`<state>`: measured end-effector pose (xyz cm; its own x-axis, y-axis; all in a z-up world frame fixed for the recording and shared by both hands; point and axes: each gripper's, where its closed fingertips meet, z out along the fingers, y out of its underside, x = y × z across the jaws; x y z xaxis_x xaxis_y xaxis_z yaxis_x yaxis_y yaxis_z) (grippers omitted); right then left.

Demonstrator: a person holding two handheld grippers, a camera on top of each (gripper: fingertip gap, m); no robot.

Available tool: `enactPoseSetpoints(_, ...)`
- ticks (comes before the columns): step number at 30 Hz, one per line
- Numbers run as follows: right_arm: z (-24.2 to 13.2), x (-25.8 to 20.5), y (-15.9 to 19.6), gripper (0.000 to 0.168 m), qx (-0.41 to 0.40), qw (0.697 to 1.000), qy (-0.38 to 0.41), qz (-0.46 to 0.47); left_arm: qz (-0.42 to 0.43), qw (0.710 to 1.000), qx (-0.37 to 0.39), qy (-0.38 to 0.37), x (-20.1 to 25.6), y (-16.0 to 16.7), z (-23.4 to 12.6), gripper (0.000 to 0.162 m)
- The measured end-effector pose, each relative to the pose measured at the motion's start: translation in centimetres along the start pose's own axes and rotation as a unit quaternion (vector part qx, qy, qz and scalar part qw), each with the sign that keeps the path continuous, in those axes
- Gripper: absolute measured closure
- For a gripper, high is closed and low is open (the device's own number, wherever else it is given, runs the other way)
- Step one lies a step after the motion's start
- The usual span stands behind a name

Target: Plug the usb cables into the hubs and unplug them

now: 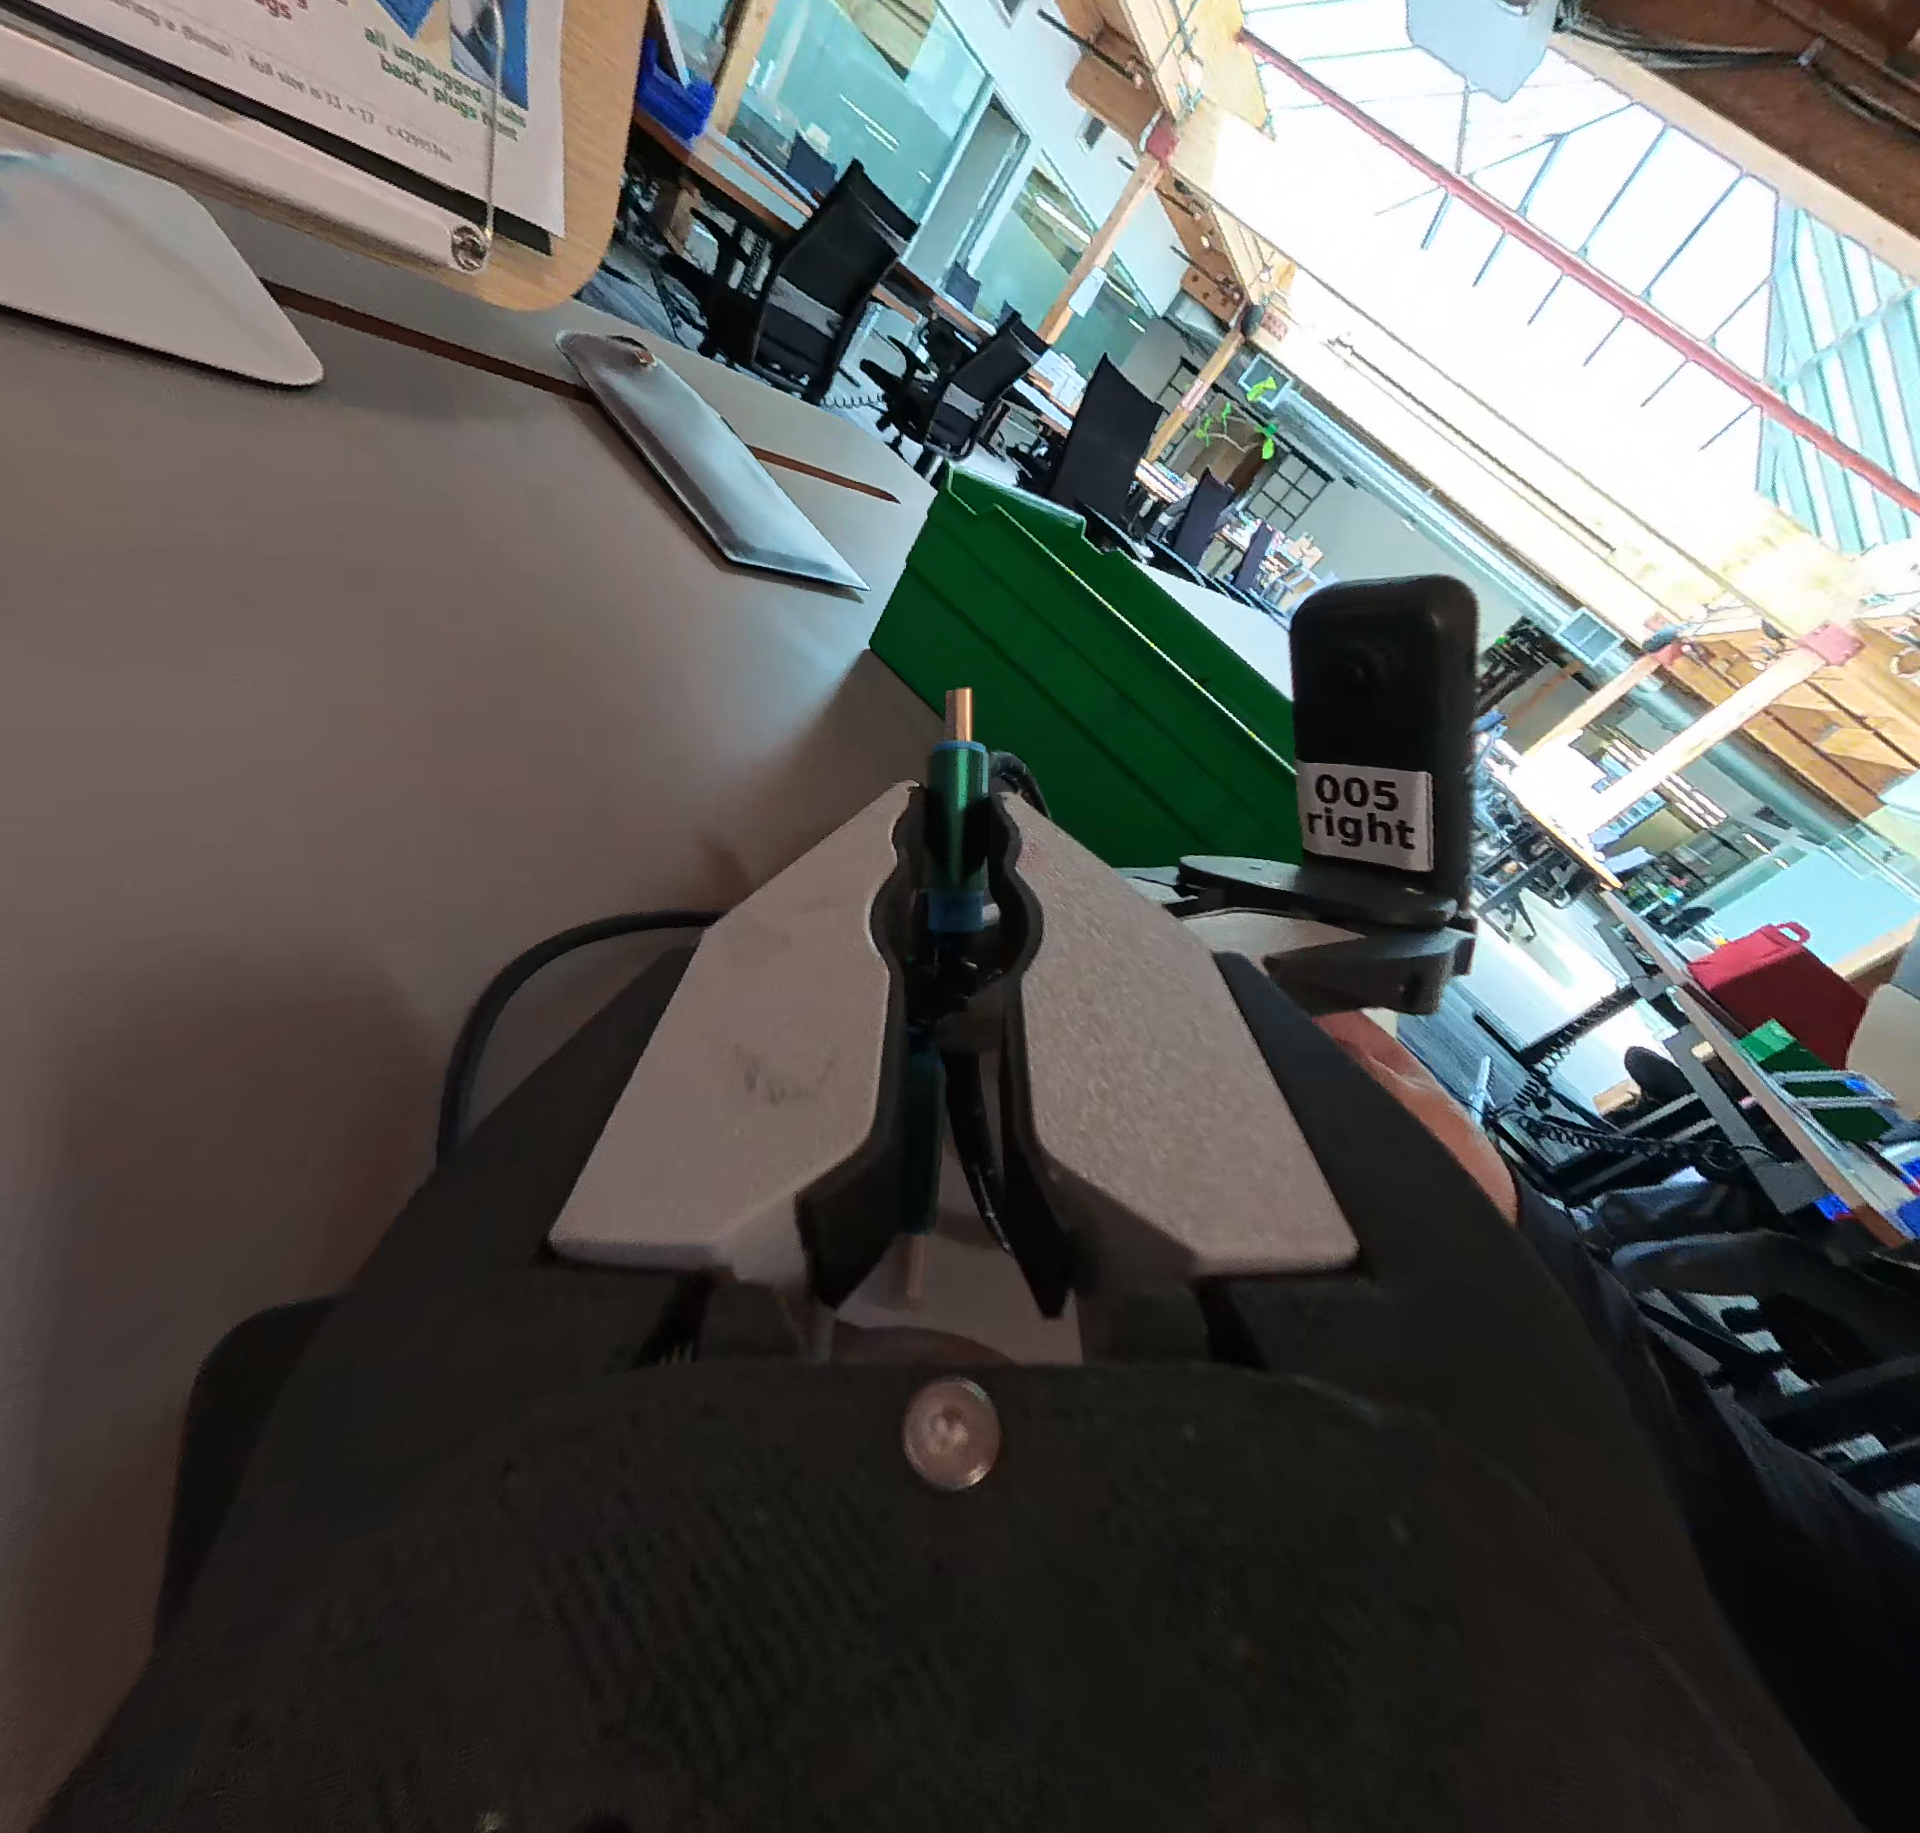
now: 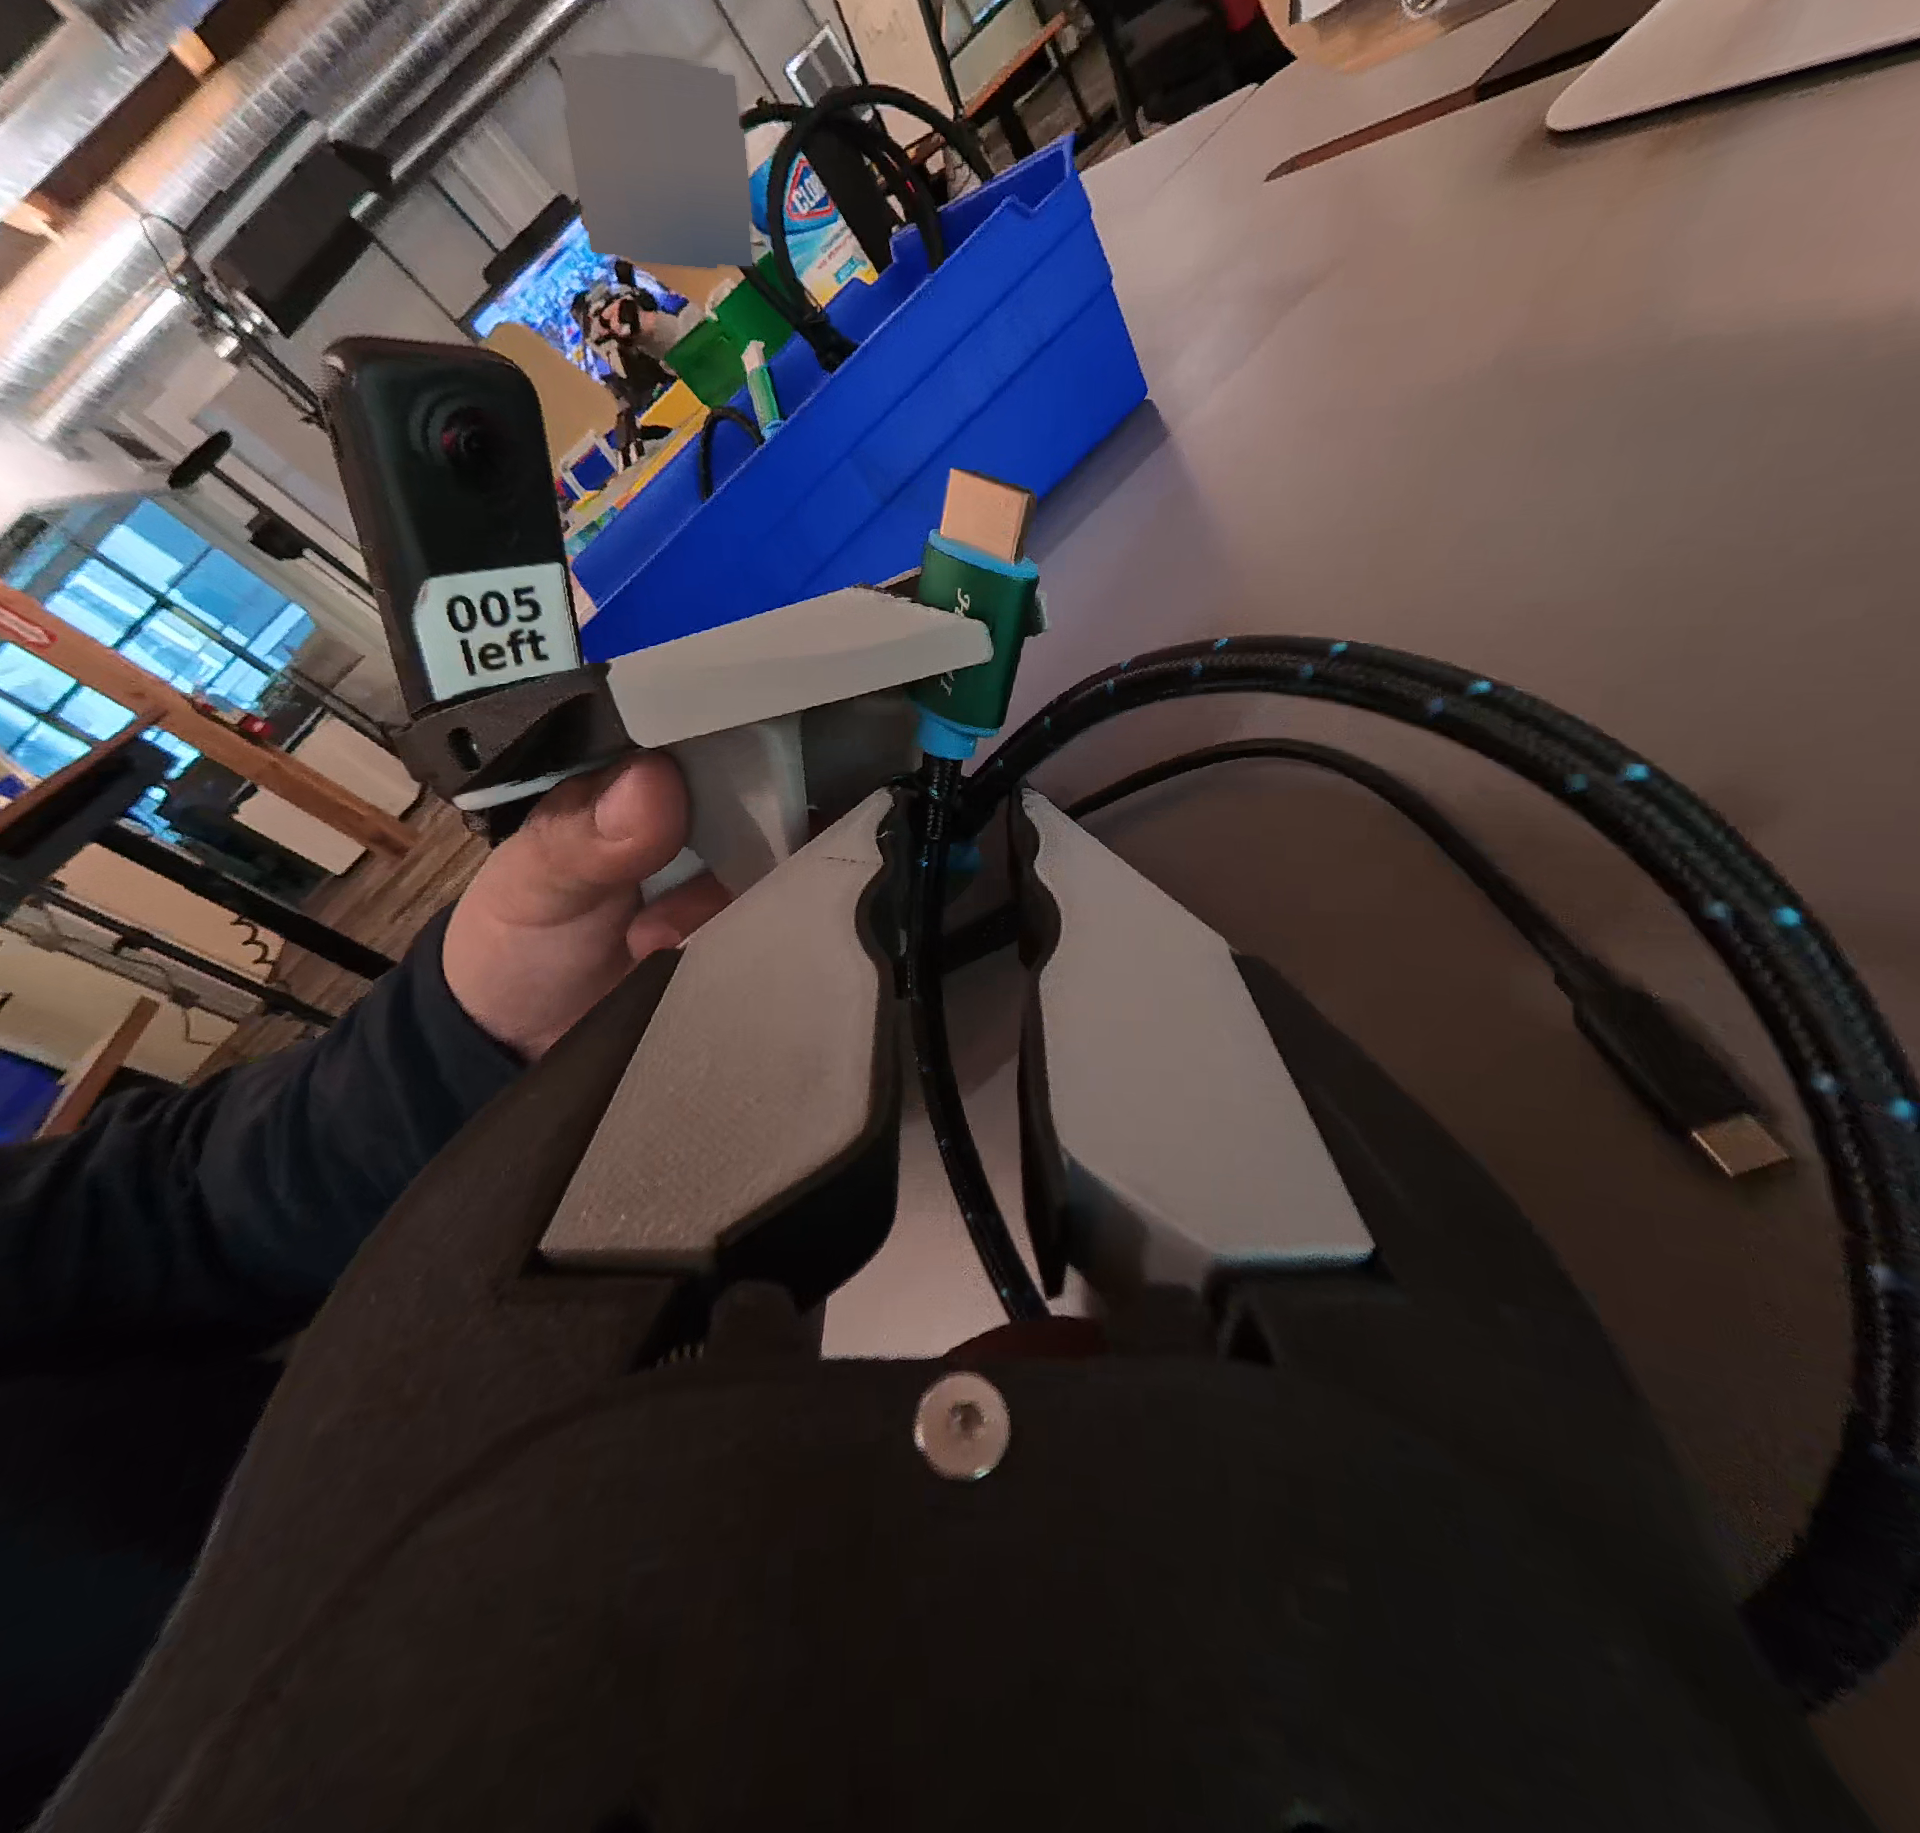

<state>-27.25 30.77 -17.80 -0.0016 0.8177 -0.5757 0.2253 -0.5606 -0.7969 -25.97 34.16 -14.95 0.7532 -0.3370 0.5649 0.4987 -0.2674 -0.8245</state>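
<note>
While the left wrist view shows the green plug [image 1: 958, 784] edge-on, pinched between the left gripper [image 1: 958, 817] fingers, only the right wrist view shows its flat face, its gold metal tip and light-blue collars at both ends. The right wrist view alone also shows the braided cable [image 2: 1621, 775], black with blue flecks, looping over the grey table [image 2: 1558, 412], and a separate black plug [image 2: 1673, 1077] lying on that table. The right gripper [image 2: 954, 827] jaws are pressed onto the braided cable just below the green plug; the left jaws clamp the plug's body, held above the table. Count: one green plug, one black plug, one blue bin [image 2: 935, 370], one green bin [image 1: 1049, 661], one hand [image 2: 561, 900].
</note>
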Motion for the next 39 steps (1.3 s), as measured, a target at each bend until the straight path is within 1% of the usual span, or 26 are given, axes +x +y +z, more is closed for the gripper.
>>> enactPoseSetpoints(2,-0.1,-0.2,-0.1,0.156,-0.002,1.000,0.003,-0.016,0.000,1.000,0.008,0.004,0.1,-0.3,-0.2,0.152)
enactPoseSetpoints(4,-0.6,0.1,0.3,0.156,-0.036,0.998,0.017,-0.044,0.011,1.000,-0.004,0.014,0.4,-0.2,-0.5,0.153)
enactPoseSetpoints(6,-1.7,0.6,0.6,0.157,-0.080,0.994,0.034,-0.070,0.043,0.999,-0.018,0.020,0.7,-0.1,-1.1,0.153)
enactPoseSetpoints(8,-3.1,0.9,0.8,0.157,-0.136,0.987,0.035,-0.082,0.123,0.991,-0.037,0.030,1.4,0.0,-2.2,0.148)
enactPoseSetpoints(9,-3.8,1.0,0.8,0.157,-0.160,0.983,0.036,-0.085,0.181,0.982,-0.046,0.020,1.6,-0.1,-2.8,0.146)
enactPoseSetpoints(10,-4.5,1.2,0.9,0.157,-0.185,0.978,0.037,-0.089,0.241,0.969,-0.053,0.008,1.7,-0.3,-3.3,0.141)
enactPoseSetpoints(11,-5.1,1.2,1.0,0.157,-0.213,0.972,0.035,-0.094,0.301,0.952,-0.060,0.000,2.0,-0.4,-3.7,0.138)
enactPoseSetpoints(13,-6.0,0.8,1.8,0.157,-0.271,0.957,0.024,-0.101,0.413,0.906,-0.088,-0.007,2.8,-0.1,-4.1,0.134)
enactPoseSetpoints(15,-6.7,0.1,2.9,0.157,-0.328,0.939,-0.002,-0.099,0.513,0.849,-0.124,-0.018,2.9,0.5,-3.8,0.122)
enactPoseSetpoints(18,-6.9,-0.5,4.3,0.157,-0.383,0.919,-0.027,-0.091,0.636,0.758,-0.143,-0.021,2.9,1.6,-3.1,0.114)
enactPoseSetpoints(19,-7.0,-0.6,4.8,0.157,-0.397,0.913,-0.036,-0.088,0.665,0.733,-0.141,-0.013,3.1,2.2,-2.9,0.115)
enactPoseSetpoints(20,-7.1,-0.9,5.3,0.157,-0.410,0.907,-0.048,-0.083,0.689,0.711,-0.141,0.005,3.6,3.0,-2.8,0.120)
enactPoseSetpoints(22,-7.1,-1.2,6.1,0.157,-0.426,0.899,-0.068,-0.074,0.725,0.674,-0.138,0.029,4.1,4.3,-2.6,0.128)
enactPoseSetpoints(24,-7.2,-1.7,6.5,0.157,-0.431,0.895,-0.098,-0.061,0.751,0.644,-0.139,0.050,4.2,5.6,-2.6,0.135)
enactPoseSetpoints(25,-7.3,-1.9,6.6,0.156,-0.434,0.892,-0.111,-0.057,0.762,0.632,-0.134,0.049,4.1,5.9,-2.4,0.133)
enactPoseSetpoints(27,-7.5,-2.0,7.0,0.156,-0.441,0.887,-0.129,-0.050,0.783,0.607,-0.125,0.047,3.9,6.3,-2.3,0.135)
enactPoseSetpoints(28,-7.6,-2.2,7.2,0.157,-0.443,0.884,-0.139,-0.044,0.790,0.600,-0.121,0.049,4.0,6.4,-2.3,0.136)
enactPoseSetpoints(32,-8.0,-2.8,7.5,0.157,-0.450,0.873,-0.185,-0.015,0.798,0.588,-0.123,0.050,3.6,7.3,-2.2,0.126)
enactPoseSetpoints(33,-8.0,-2.7,7.7,0.157,-0.456,0.870,-0.187,-0.012,0.803,0.583,-0.118,0.044,3.5,7.3,-2.0,0.130)
enactPoseSetpoints(34,-7.8,-2.4,8.0,0.157,-0.465,0.866,-0.182,-0.013,0.808,0.578,-0.110,0.036,3.4,7.1,-1.8,0.142)
enactPoseSetpoints(35,-7.7,-2.2,8.2,0.157,-0.473,0.863,-0.176,-0.014,0.810,0.572,-0.121,0.037,3.1,7.3,-1.7,0.143)
enactPoseSetpoints(37,-7.3,-1.6,7.9,0.156,-0.474,0.865,-0.161,-0.017,0.803,0.581,-0.135,0.022,2.1,7.2,-1.4,0.145)
enactPoseSetpoints(39,-6.9,-0.8,6.7,0.155,-0.455,0.879,-0.139,-0.023,0.791,0.596,-0.137,-0.002,0.8,6.5,-1.3,0.149)
